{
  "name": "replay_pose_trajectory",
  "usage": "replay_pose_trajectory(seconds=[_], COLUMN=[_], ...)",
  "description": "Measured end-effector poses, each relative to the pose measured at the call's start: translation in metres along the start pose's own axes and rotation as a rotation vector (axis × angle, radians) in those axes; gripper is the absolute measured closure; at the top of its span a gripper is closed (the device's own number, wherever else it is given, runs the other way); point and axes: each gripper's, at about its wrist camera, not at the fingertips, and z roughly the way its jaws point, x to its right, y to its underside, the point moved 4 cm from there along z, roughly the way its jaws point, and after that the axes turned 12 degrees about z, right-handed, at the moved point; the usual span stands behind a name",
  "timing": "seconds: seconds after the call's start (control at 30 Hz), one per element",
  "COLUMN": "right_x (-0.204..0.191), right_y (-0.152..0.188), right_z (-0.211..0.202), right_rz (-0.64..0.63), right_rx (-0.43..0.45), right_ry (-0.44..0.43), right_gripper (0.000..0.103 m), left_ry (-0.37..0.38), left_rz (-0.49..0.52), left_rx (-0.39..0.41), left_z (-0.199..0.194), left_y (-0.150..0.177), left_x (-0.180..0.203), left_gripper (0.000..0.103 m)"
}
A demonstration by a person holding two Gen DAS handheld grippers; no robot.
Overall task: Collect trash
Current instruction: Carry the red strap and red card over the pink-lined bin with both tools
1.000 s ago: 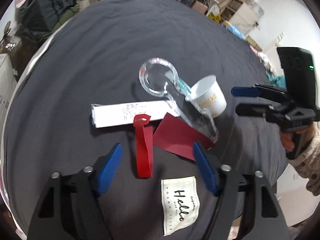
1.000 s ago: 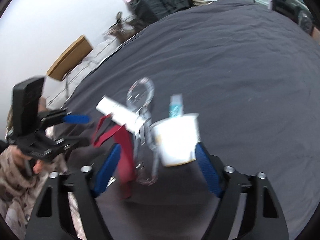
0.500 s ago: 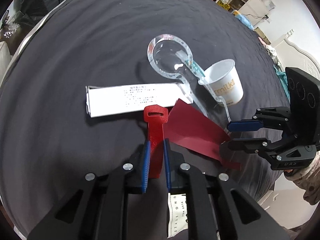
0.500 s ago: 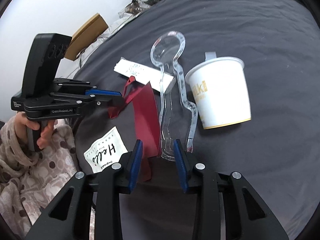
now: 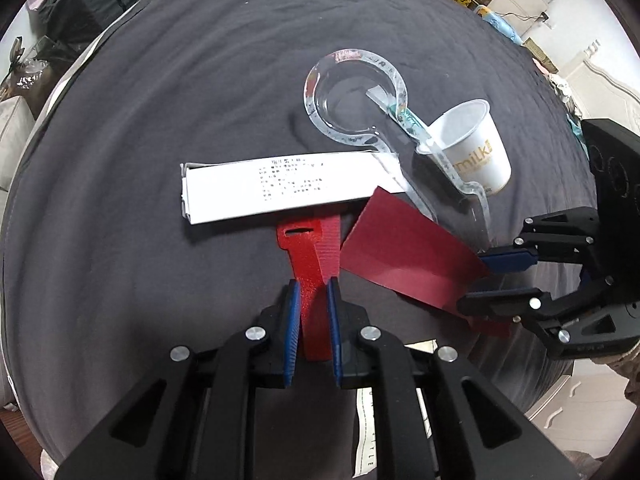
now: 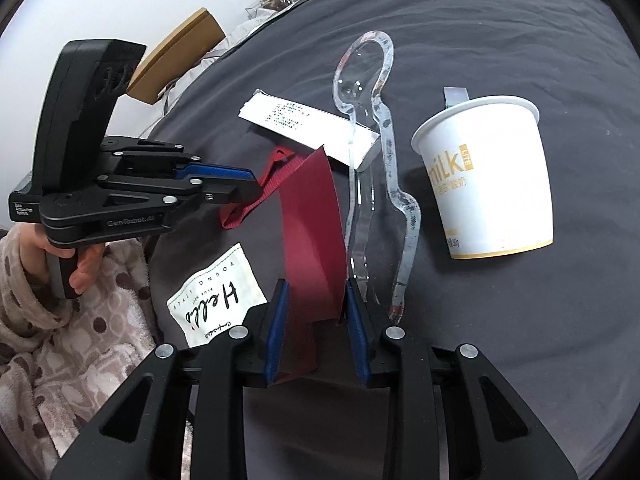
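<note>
Left gripper (image 5: 313, 300): pinching red strap (image 5: 310, 240). Right gripper (image 6: 314, 308): clamped on dark red sheet (image 6: 314, 236). Alongside: clear plastic blister (image 6: 372, 152), white cup (image 6: 492, 184), white box (image 5: 280, 186).

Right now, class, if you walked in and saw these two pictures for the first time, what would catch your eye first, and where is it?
The reds against the dark grey bedspread: the left gripper is shut on a red strap below a long white box, and the right gripper clasps a dark red sheet. Beside them lie a clear spoon-shaped plastic shell and a tipped white paper cup.
</note>
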Motion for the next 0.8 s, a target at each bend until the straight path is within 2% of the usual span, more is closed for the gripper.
replay_pose_trajectory(seconds=[0.03,0.13,0.23,0.3,0.33,0.4,0.47,0.5,0.53,0.57,0.63,0.8], right_x=[-0.001,0.000,-0.001,-0.001,-0.001,0.001,0.000,0.001,0.002,0.002,0.005,0.009], right_y=[0.000,0.002,0.000,-0.001,-0.002,-0.002,-0.002,-0.002,-0.002,-0.003,-0.003,-0.005], right_z=[0.000,-0.005,-0.005,-0.006,-0.006,-0.011,-0.012,-0.014,-0.016,-0.018,-0.024,-0.035], right_rz=[0.002,0.005,0.011,0.020,0.021,0.026,0.033,0.044,0.053,0.064,0.070,0.100], right_rx=[0.004,0.013,0.016,0.013,0.010,0.014,0.018,0.019,0.020,0.025,0.036,0.064], right_ry=[-0.001,-0.004,-0.009,-0.018,-0.018,-0.023,-0.030,-0.038,-0.046,-0.054,-0.053,-0.066], right_gripper=[0.086,0.096,0.100,0.101,0.102,0.102,0.102,0.102,0.102,0.102,0.102,0.102], left_ry=[0.003,-0.005,-0.005,0.019,0.031,0.005,0.009,0.015,0.018,0.030,0.061,0.052], left_rz=[0.008,0.018,0.028,0.039,0.050,0.061,0.034,0.006,-0.020,-0.043,-0.090,-0.097], left_rx=[-0.003,-0.008,-0.020,-0.043,-0.050,-0.050,-0.045,-0.037,-0.032,-0.028,-0.018,-0.004], left_z=[0.001,0.002,0.006,0.012,0.016,0.018,0.018,0.017,0.015,0.013,0.009,-0.003], left_y=[-0.001,-0.002,-0.007,-0.005,-0.005,-0.006,-0.008,-0.009,-0.008,-0.006,-0.004,0.003], left_x=[0.001,0.002,0.006,0.010,0.014,0.019,0.018,0.014,0.009,0.004,-0.005,-0.007], left_gripper=[0.087,0.086,0.080,0.055,0.051,0.051,0.054,0.067,0.074,0.087,0.089,0.089])
